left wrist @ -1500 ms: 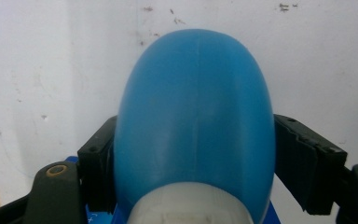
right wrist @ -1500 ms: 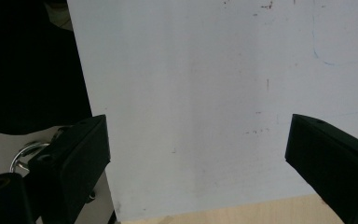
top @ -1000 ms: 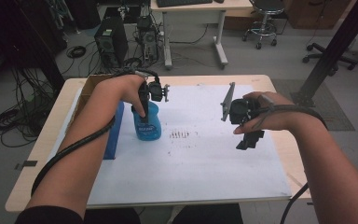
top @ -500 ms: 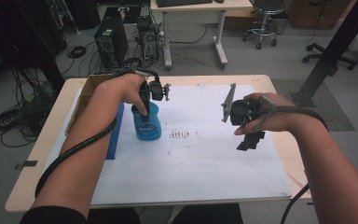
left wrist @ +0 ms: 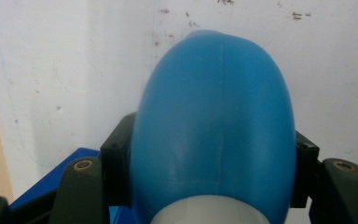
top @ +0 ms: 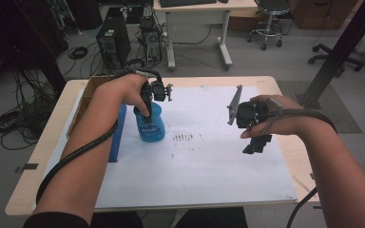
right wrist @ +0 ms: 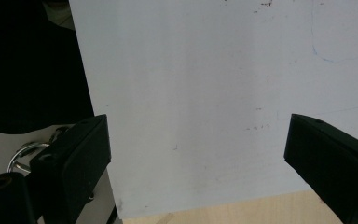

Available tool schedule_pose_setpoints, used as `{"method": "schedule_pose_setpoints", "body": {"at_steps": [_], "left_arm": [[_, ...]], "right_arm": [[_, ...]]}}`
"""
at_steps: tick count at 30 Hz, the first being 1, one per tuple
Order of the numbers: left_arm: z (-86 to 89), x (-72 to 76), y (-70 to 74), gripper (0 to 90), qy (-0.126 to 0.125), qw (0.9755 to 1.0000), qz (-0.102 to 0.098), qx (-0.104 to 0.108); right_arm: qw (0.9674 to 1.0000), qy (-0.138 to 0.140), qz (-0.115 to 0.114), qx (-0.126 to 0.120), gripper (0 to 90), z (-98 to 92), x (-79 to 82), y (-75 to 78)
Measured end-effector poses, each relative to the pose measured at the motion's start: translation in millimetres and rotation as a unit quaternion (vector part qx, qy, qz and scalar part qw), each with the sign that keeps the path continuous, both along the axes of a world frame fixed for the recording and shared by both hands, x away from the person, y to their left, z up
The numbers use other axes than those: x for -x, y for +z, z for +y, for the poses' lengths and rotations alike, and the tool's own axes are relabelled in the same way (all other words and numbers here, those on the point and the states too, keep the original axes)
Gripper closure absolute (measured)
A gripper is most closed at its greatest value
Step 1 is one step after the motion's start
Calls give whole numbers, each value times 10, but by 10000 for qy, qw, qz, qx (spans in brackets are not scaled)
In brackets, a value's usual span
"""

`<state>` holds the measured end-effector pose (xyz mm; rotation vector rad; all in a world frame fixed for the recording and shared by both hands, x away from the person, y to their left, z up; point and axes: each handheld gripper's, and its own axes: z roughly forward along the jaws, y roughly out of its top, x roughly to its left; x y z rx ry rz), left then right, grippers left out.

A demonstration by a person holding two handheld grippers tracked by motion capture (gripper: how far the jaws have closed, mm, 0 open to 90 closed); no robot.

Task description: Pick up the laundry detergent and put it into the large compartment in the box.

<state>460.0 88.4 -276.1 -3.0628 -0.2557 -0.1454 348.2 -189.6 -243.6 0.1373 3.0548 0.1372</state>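
- On the left half of the worktop (top: 266, 83), the left tongs (top: 148, 107) are pinching the blue bottle (top: 150, 124) around its upper body; the jaws have just been closing on it, and in the left gripper view the black pads are pressing into both flanks of the bottle (left wrist: 214, 121).
- The bottle is standing upright on the white sheet (top: 204, 166), just beside a flat blue box (top: 117, 135) and near an open cardboard box (top: 91, 88) at the worktop's left edge.
- Over the right half, the right tongs (top: 256, 142) are hanging spread wide with nothing between them, pointing down at bare sheet (right wrist: 205, 93) well apart from the bottle.
- Judging from the rounded, smooth shoulder under the pads, the grip is looking prone to sliding: if the bottle is being lifted, the curved plastic could be squeezing upward or downward out of the jaws.
- The walls are probably soft, so harder pressing could be denting them and, if the cap is loose, pushing liquid out onto the sheet.
- Any sideways swing toward the blue box is risking a knock that tilts the bottle in the pinch.
- The cable (top: 76, 156) trailing along the left forearm is lying close to the worktop and could be snagging on the cardboard box during a move.
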Motion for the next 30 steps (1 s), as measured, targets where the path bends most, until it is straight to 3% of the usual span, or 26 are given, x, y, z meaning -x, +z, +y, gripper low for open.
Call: {"method": "schedule_pose_setpoints", "body": {"at_steps": [9, 16, 19, 20, 26, 30], "left_arm": [[-36, 131, 418, 377, 1, 9999, -131, -21], [-42, 206, 630, 376, 166, 9997, -155, 23], [-21, 237, 715, 376, 284, 9993, -202, 107], [-13, 255, 764, 376, 428, 9988, -209, 110], [7, 316, 840, 375, 748, 9971, -104, -20], [19, 348, 912, 375, 1171, 9930, -166, -58]], "right_arm": [[10000, 41, -44, -52, 70, 26, -11, 32], [10000, 65, -32, -59, 70, 31, -15, 27], [9999, 86, -40, -37, 70, 37, -13, 34], [9999, 97, -46, -35, 71, 42, -11, 45], [9999, 152, -73, -27, 71, 67, -7, 78], [9998, 169, -78, -22, 71, 82, -7, 89]]}}
